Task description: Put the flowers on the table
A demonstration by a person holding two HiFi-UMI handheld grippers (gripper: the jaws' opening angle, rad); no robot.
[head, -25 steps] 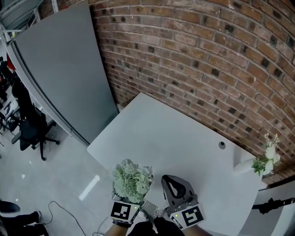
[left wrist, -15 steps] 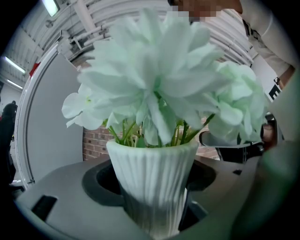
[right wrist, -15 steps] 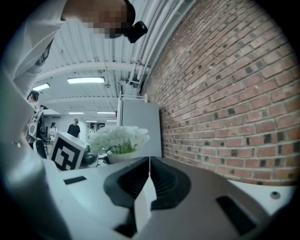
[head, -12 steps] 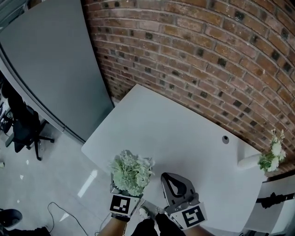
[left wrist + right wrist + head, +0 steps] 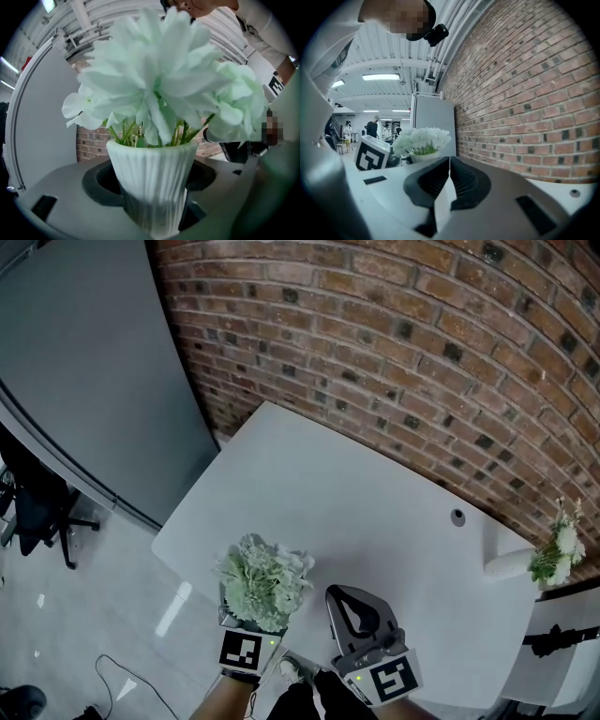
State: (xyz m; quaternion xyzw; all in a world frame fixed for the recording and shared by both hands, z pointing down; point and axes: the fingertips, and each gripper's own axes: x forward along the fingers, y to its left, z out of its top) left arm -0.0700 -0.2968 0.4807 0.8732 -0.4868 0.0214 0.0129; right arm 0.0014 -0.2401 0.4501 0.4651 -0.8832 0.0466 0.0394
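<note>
A white ribbed pot (image 5: 152,178) of pale green-white flowers (image 5: 262,582) sits between the jaws of my left gripper (image 5: 150,206), which are shut on its sides. In the head view the bunch hangs at the near left edge of the white table (image 5: 328,493) and hides the left jaws; only the marker cube (image 5: 242,651) shows. My right gripper (image 5: 352,607) is just to the right, over the table's near edge, shut with nothing in it (image 5: 449,171). The right gripper view shows the same flowers (image 5: 423,139) to its left.
A second small vase with flowers (image 5: 553,559) stands at the table's far right end. A round cable hole (image 5: 457,517) lies near the brick wall (image 5: 394,343). A grey panel (image 5: 84,362) and an office chair (image 5: 37,512) are left of the table.
Both grippers have moved forward and a little lower toward the table, the left still carrying the flower pot. The table's near corner now lies closer under them.
</note>
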